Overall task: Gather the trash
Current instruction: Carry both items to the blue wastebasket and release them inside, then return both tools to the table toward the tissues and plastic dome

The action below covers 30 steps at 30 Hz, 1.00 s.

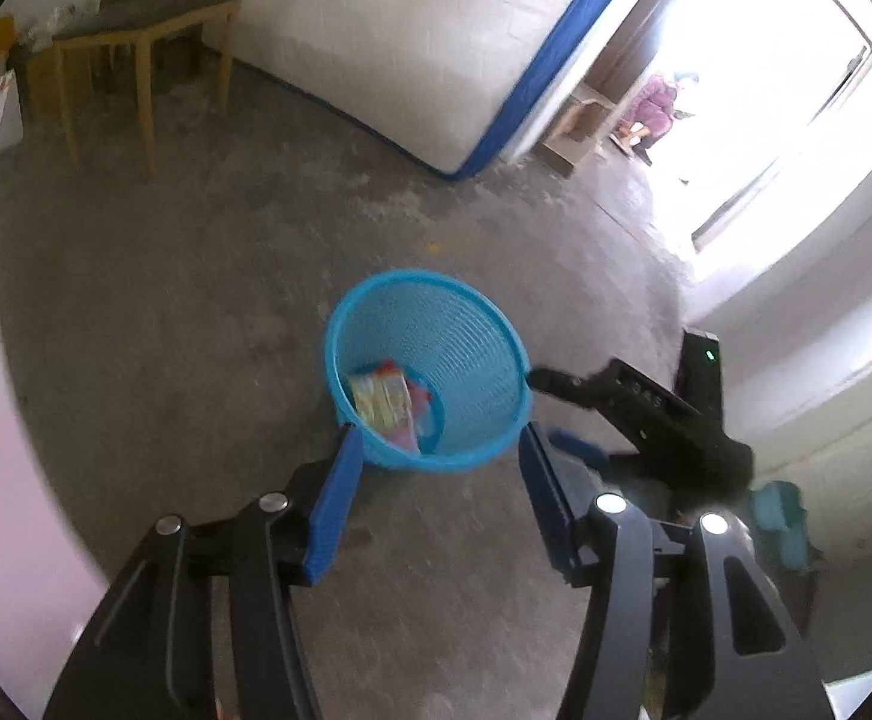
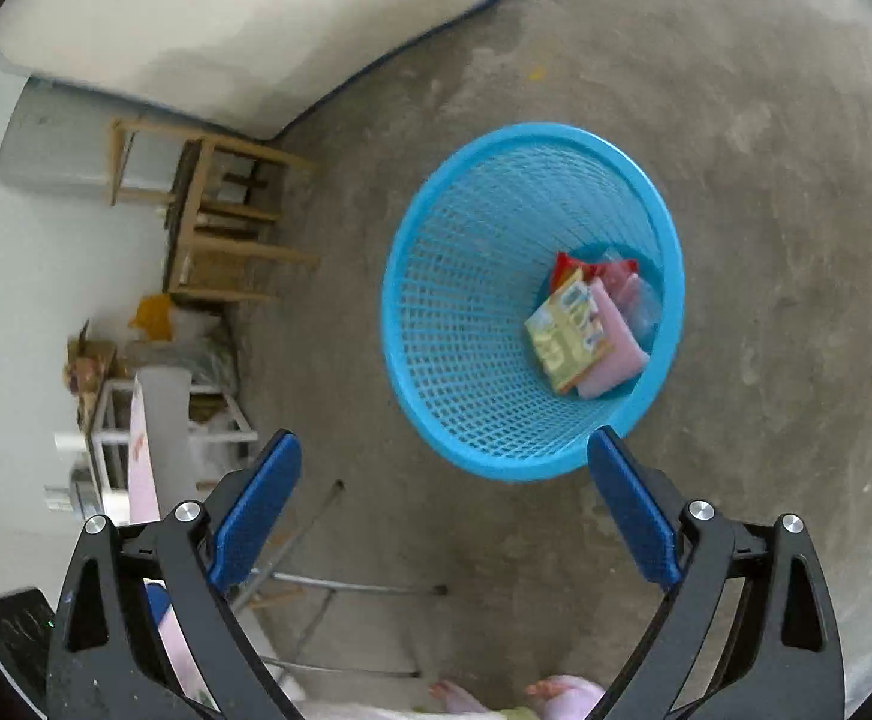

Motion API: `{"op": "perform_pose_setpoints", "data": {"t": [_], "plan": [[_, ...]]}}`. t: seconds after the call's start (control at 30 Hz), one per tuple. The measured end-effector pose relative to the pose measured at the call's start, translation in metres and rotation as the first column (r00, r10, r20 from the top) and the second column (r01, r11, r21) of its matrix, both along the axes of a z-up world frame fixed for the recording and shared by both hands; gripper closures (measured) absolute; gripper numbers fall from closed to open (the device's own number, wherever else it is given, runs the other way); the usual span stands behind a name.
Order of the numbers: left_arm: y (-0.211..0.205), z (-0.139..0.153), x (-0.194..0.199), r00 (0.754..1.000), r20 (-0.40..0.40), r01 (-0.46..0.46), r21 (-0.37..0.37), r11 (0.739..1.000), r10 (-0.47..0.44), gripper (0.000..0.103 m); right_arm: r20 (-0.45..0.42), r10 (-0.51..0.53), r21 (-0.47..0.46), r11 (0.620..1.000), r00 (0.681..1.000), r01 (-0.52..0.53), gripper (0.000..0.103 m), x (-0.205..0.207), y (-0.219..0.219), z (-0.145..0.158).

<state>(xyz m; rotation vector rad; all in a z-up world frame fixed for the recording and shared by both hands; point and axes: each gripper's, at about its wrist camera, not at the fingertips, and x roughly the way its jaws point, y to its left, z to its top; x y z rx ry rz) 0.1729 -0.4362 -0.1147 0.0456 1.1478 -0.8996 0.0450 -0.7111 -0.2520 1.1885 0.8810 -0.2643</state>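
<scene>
From my left wrist, my left gripper (image 1: 436,468) hangs spread and empty just before the round blue plastic mesh basket (image 1: 466,312) on the concrete floor (image 1: 196,330).

From my right wrist, my right gripper (image 2: 442,492) is likewise spread, empty. Colourful wrappers (image 2: 586,324) already lie inside the basket; I see no trash left beside it.

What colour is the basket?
Bright blue mesh basket; clearest in the right wrist view.
</scene>
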Motion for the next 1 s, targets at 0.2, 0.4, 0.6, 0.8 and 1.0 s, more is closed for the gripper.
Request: {"op": "perform_pose_setpoints", "data": {"t": [0.2,0.4,0.6,0.8,1.0], "plan": [[0.075,0.060,-0.007,0.998,0.069,-0.011,-0.029,1.000,0.013,0.051,0.067,0.203,-0.179,0.966,0.977,-0.188,0.011,0.016,0.042,0.086],[0.214,0.130,0.001,0.975,0.128,-0.164,-0.121,0.979,0.179,0.047,0.159,0.428,-0.308,0.878,0.889,-0.368,0.011,0.053,0.123,0.180],[0.369,0.162,0.002,0.885,0.171,-0.403,-0.186,0.896,0.433,0.046,0.240,0.606,-0.306,0.788,0.758,-0.534,0.011,0.095,0.222,0.234],[0.488,0.175,0.000,0.781,0.215,-0.550,-0.206,0.809,0.586,0.034,0.231,0.735,-0.261,0.678,0.638,-0.687,0.012,0.152,0.324,0.244],[0.533,0.171,0.036,0.775,0.253,-0.562,-0.145,0.814,0.580,0.020,0.150,0.812,-0.241,0.583,0.564,-0.776,0.021,0.209,0.419,0.235]]}}
